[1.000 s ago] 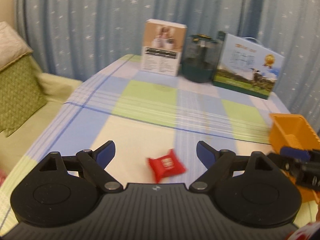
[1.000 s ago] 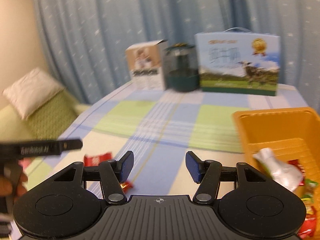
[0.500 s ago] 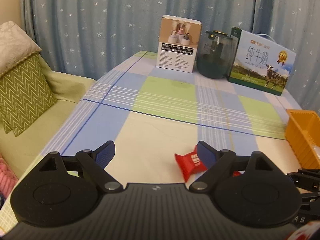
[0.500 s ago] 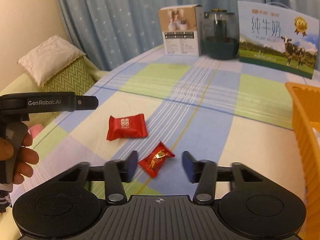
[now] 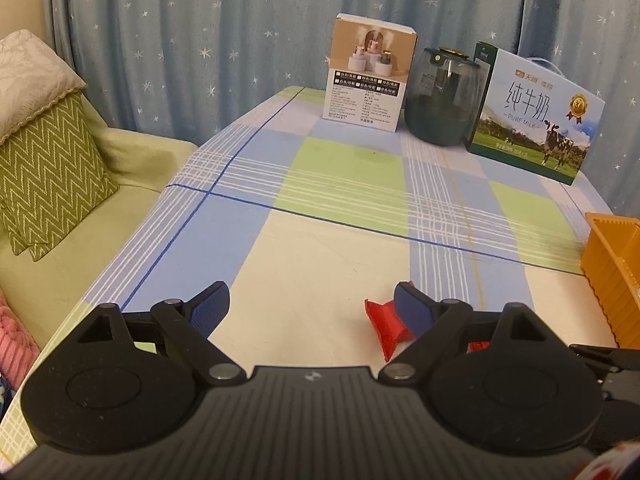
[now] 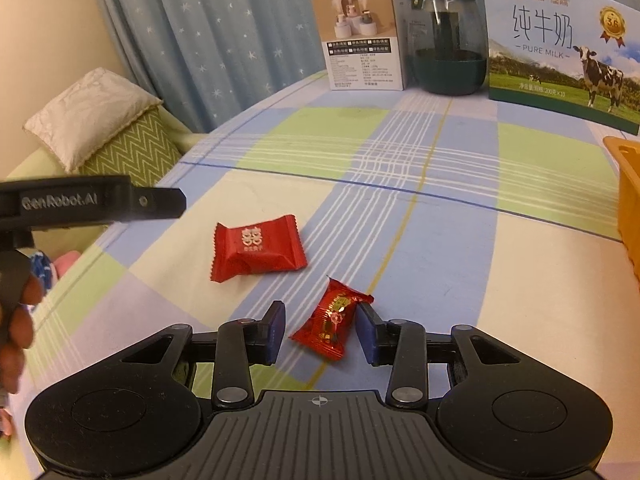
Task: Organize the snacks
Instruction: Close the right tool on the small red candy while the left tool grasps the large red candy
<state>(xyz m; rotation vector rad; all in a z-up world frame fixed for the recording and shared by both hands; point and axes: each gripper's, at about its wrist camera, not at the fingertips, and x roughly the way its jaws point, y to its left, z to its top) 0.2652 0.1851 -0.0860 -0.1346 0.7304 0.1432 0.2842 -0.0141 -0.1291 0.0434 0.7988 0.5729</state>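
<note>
A: Containers first. Your orange ribbed plastic bin (image 5: 612,276) sits at 3 o'clock on the plaid tablecloth (image 5: 340,184), cut by the frame edge in both views; you can't see inside it. At 12 o'clock stand the white printed carton (image 6: 362,40), the dark green glass jar (image 6: 448,52) and the blue-green milk gift box (image 6: 560,48); what the jar holds is hard to make out.

B: And the snacks?

A: Your right gripper (image 6: 322,330) has the small red foil-wrapped candy (image 6: 332,320) between its blue pads. Jaws partly closed; the pad at 3 o'clock looks to meet the wrapper's twisted end, the pad at 9 o'clock stands just clear. No squeeze yet. The flat red pillow-shaped snack packet (image 6: 256,252) lies on the cloth at 11 o'clock from that candy, apart from it.

B: Your left gripper (image 5: 310,300)?

A: Spread wide, nothing held, bare cloth between the fingers. From its own camera the red packet is half hidden behind the finger at 3 o'clock; whether they touch, I can't tell. Your hand (image 6: 14,320) on the handle shows only at the 9 o'clock edge of the right view, blurred.
</note>
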